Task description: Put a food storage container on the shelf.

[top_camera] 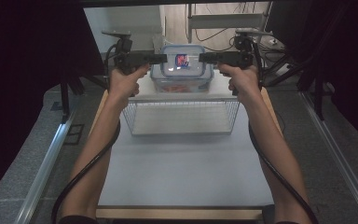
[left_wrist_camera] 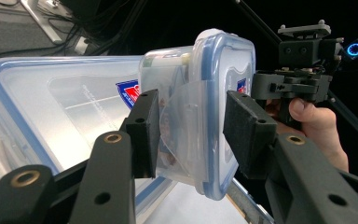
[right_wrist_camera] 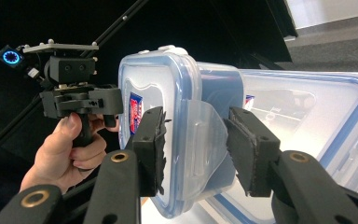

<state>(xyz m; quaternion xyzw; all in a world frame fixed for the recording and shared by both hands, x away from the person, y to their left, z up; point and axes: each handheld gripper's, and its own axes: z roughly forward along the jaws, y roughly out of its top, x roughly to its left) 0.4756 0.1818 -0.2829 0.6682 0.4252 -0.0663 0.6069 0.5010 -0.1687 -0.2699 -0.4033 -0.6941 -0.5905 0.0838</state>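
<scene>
Nearest me, my forearms ran up the white table (top_camera: 182, 172) toward a wire basket (top_camera: 181, 116). Beyond it, my left gripper (top_camera: 161, 59) and right gripper (top_camera: 205, 57) each straddled a side latch flap of a small lidded container (top_camera: 182, 63), jaws spread and not yet pinching. It sat atop a larger clear box (top_camera: 182, 81). I judged 2 squeezes came next. Black curtains closed the room.

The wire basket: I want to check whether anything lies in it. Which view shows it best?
The high view: it looks down into the wire basket, showing its whole rim and mesh walls, with nothing visible inside. It stands in front of the large lidded container. The left and right gripper views look at the small container's clips instead.
</scene>
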